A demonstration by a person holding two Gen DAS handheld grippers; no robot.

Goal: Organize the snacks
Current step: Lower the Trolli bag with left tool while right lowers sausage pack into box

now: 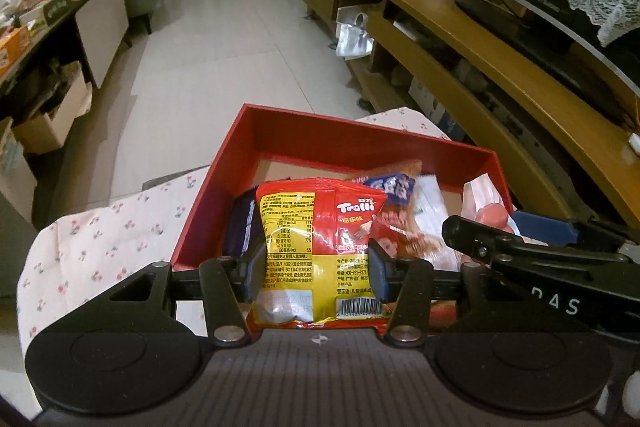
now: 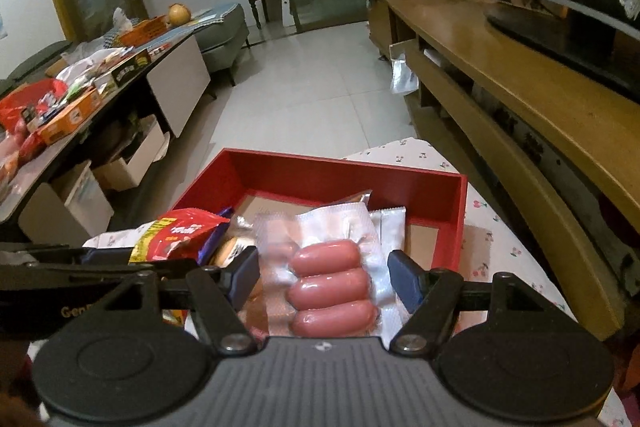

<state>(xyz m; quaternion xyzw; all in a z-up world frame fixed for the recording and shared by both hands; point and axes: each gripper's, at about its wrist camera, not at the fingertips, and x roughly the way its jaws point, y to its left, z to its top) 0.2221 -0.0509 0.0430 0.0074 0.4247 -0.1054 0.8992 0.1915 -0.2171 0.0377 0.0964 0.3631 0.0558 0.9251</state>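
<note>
The left gripper (image 1: pixel 316 269) is pinching a red-and-yellow gummy bag (image 1: pixel 316 247) by its two side edges, its fingers (image 1: pixel 254 273) pressing into the foil, and the bag is hanging over the near end of the red box (image 1: pixel 400 137). That edge grip looks slight: the slick pouch may be slipping or twisting, and it could drop short onto the flowered cloth (image 1: pixel 100 239) rather than inside. The right gripper (image 2: pixel 324 281) is carrying a vacuum pack of sausages (image 2: pixel 332 283); its left finger is touching the film, while the right finger (image 2: pixel 404 279) seems to be standing just clear, so I cannot tell whether that pack is truly clamped, and it may be sagging or sliding out. The two grippers are working close beside each other and could be knocking together. Counted: one gummy bag, three sausages in one pack, one red box holding several more packets, too overlapped to number.
</note>
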